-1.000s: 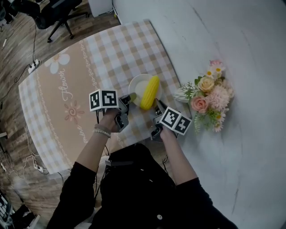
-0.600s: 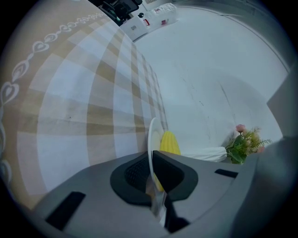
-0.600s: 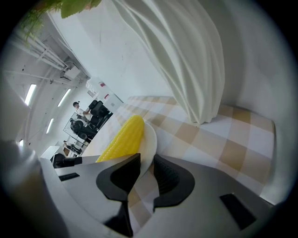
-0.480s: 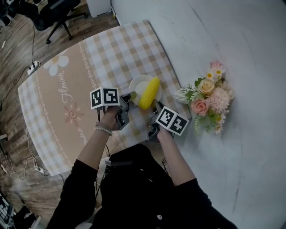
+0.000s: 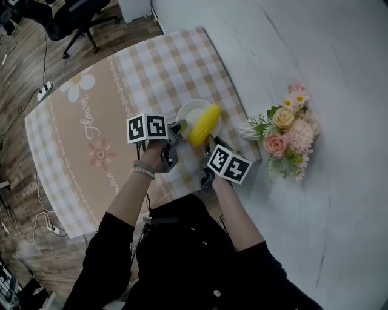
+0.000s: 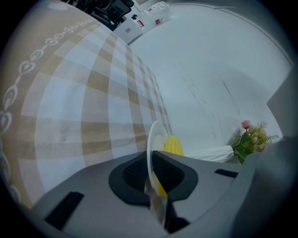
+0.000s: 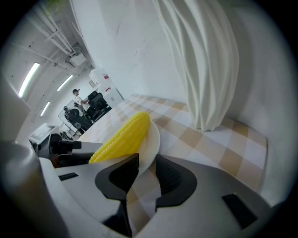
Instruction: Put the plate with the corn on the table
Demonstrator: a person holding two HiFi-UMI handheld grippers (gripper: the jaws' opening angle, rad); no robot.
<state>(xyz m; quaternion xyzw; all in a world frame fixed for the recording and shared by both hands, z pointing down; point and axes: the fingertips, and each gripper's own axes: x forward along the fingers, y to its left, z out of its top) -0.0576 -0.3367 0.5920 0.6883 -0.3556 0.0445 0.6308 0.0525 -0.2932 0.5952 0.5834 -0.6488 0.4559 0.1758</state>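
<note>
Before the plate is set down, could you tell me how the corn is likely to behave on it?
The corn looks round and lies loose across the plate, so it may roll if tilted. The plate seems shallow and smooth, probably offering little hold.

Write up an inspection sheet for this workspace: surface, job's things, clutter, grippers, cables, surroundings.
Surface: table, covered by a beige checked cloth with flower print.
Job's things: white plate with yellow corn lying on it, over the cloth's right part; whether it touches down cannot be told.
Clutter: bouquet right of the plate.
Grippers: left gripper and right gripper each shut on the plate's rim.
Cables: cables and a power strip on the floor left of the table.
Surroundings: wood floor, office chair, white surface at right.
</note>
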